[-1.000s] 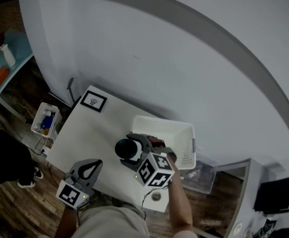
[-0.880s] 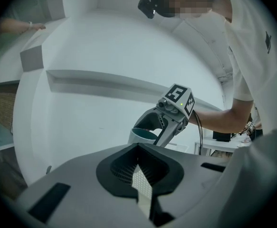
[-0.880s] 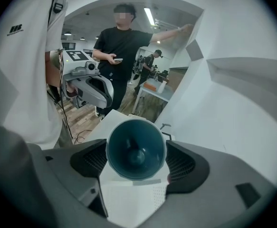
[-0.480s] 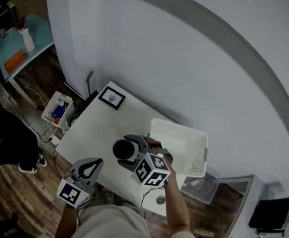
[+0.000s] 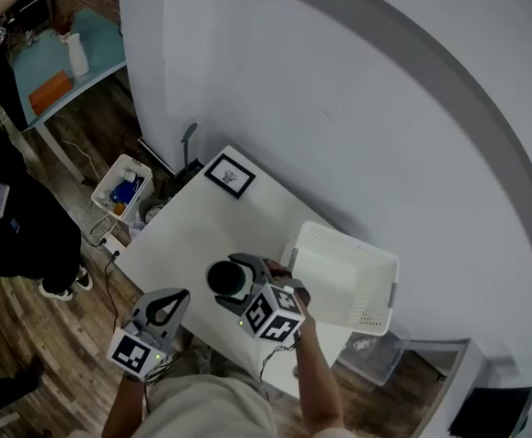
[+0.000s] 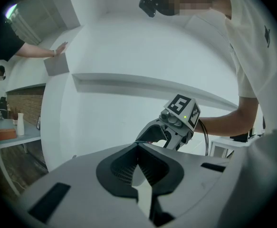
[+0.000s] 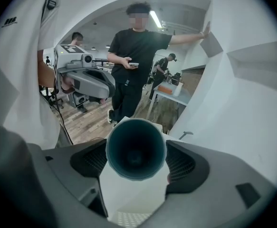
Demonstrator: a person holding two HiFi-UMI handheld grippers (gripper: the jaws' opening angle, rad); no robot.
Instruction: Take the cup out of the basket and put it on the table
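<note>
1. one dark cup (image 7: pixel 136 148), clamped between the jaws of the right tool (image 5: pixel 232 279), mouth facing that tool's camera.
2. cup is outside the one white basket (image 5: pixel 375 290), just beside it, over the table (image 5: pixel 188 231); cannot tell if it touches.
3. left tool (image 5: pixel 175 298): jaws together, nothing in them, at the table's near edge.

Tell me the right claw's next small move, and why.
Probably lower straight down: the right claw is shut on the cup, which is clear of the basket and over the table.
</note>
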